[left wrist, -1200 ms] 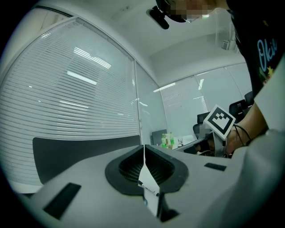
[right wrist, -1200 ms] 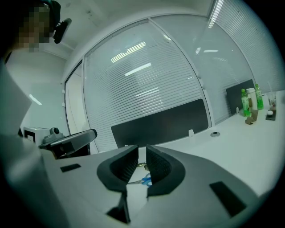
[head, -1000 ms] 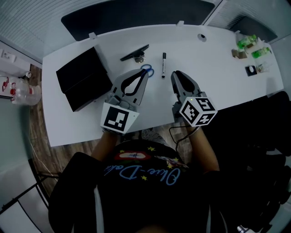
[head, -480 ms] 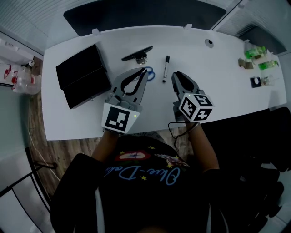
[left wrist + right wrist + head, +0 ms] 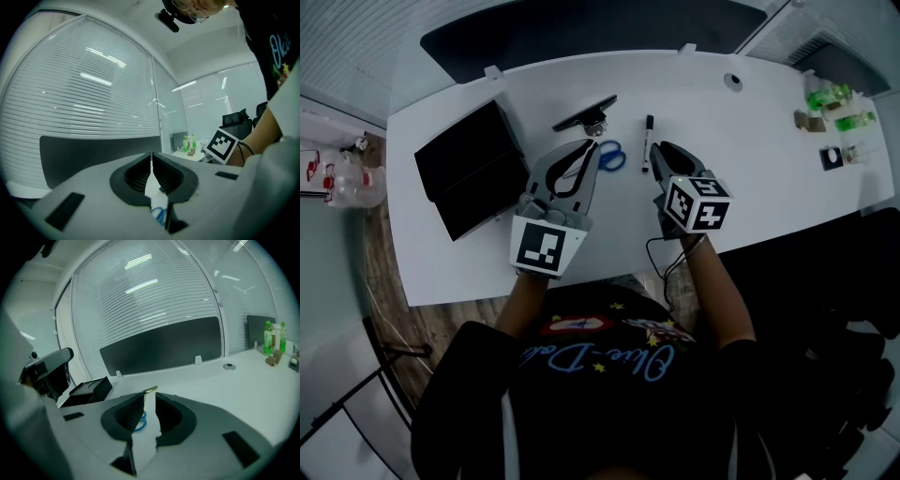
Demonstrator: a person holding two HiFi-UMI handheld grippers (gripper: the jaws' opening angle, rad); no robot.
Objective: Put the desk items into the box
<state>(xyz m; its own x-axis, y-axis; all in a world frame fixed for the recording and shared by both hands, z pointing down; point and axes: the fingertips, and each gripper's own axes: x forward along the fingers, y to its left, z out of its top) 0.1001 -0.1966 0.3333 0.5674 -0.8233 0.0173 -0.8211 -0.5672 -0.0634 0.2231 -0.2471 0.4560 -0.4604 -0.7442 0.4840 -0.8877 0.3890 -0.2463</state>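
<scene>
Left tongs (image 5: 589, 147) closed, empty; right tongs (image 5: 662, 149) opening, empty, beside marker (image 5: 648, 141)

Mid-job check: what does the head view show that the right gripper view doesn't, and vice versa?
Head view only: the person's dark shirt with blue lettering, the brown wooden floor, and the square-marker cube on the right tool. Right gripper view only: the gap between that tool's opening jaws, nothing gripped. Both: the white desk, black rectangular box, blue-handled scissors and green plastic bottles.
</scene>
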